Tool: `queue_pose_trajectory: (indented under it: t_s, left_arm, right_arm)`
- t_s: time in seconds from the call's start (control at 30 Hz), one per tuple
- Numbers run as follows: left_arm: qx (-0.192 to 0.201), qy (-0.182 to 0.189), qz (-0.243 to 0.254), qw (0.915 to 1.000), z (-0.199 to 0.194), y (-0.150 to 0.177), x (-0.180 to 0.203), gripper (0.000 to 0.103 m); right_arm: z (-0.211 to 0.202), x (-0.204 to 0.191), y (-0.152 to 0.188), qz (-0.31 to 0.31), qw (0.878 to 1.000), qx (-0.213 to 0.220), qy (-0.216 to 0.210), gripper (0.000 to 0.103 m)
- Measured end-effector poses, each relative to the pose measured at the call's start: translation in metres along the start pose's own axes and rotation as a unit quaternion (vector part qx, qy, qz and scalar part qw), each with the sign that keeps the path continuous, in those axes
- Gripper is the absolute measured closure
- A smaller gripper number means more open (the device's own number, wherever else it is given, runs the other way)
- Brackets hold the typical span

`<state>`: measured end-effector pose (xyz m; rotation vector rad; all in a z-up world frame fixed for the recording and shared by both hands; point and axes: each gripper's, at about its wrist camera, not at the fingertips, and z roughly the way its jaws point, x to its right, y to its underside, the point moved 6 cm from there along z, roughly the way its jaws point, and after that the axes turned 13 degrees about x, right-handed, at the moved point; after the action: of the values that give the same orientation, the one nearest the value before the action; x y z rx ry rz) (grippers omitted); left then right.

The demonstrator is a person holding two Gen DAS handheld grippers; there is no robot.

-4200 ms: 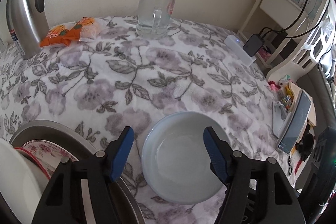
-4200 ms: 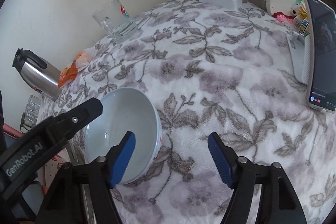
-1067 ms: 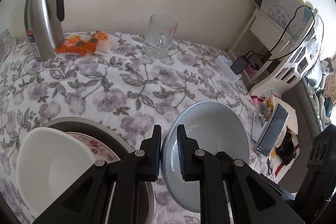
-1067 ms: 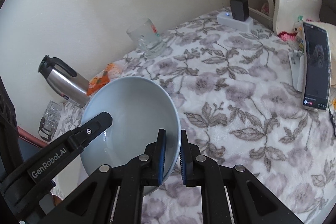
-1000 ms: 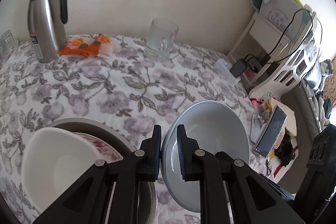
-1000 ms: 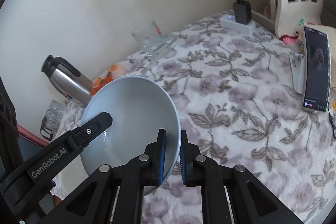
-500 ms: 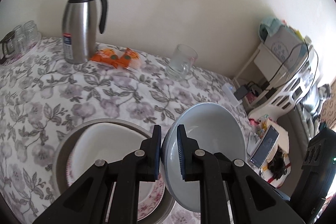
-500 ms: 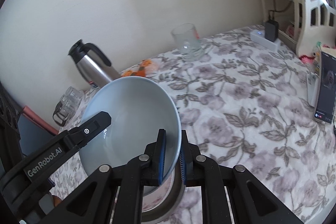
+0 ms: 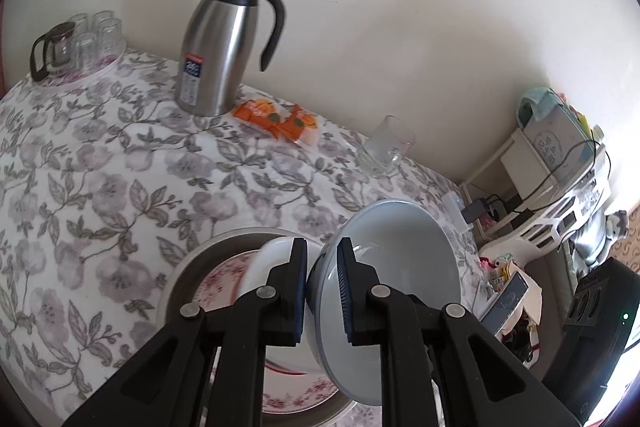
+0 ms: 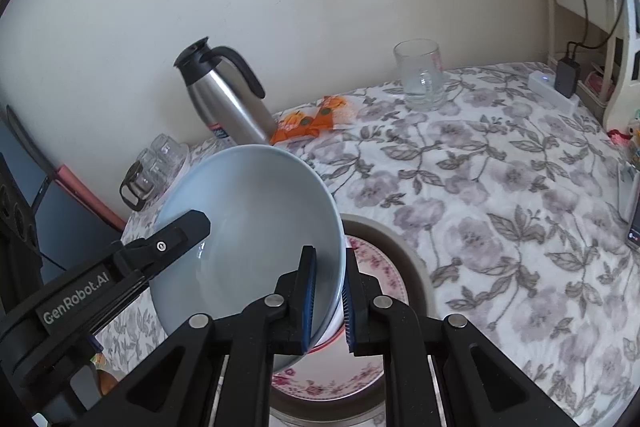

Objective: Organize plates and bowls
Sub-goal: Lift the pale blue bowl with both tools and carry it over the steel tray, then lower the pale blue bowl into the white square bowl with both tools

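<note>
Two tools grip one pale blue bowl (image 10: 248, 227) between them, and I have it hanging tilted over the stack. Largest first: the flowered tabletop (image 9: 100, 187) carries a wide grey dish (image 9: 180, 279), with a pink-patterned plate (image 9: 224, 275) inside it and a white bowl (image 9: 268, 259) on that plate. So part of the nesting looks done; I judge the blue bowl is the piece left to set into the white one, and it is not yet down.

My left tool (image 9: 322, 291) is clamped tight on the bowl's rim, one pad inside and one outside. My right tool (image 10: 328, 299) pinches the opposite rim the same way (blue pads nearly meeting).

Further back stand a steel jug (image 9: 224, 51), a glass mug (image 10: 420, 75) and an orange packet (image 9: 276, 117), none of them my concern.

Hard to read: the blue bowl and my own tools hide most of the white bowl, so I cannot tell how centred it sits.
</note>
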<state>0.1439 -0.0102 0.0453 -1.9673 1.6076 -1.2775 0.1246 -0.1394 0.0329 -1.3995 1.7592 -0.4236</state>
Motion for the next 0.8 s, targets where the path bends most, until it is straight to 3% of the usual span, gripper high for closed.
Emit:
queue_pose_trajectory:
  t_s: [0.33, 0.8]
  left_arm:
    - [-0.023, -0.016, -0.025, 0.9993, 0.009, 0.006, -0.027, 0.088]
    - [-0.046, -0.027, -0.042, 0.9977, 0.026, 0.016, -0.037, 0.088]
  right_arm:
    - [0.02, -0.008, 0.018, -0.01, 0.999, -0.029, 0.008, 0.09]
    - [0.035, -0.003, 0.027, -0.006, 0.998, -0.053, 0.019, 0.087]
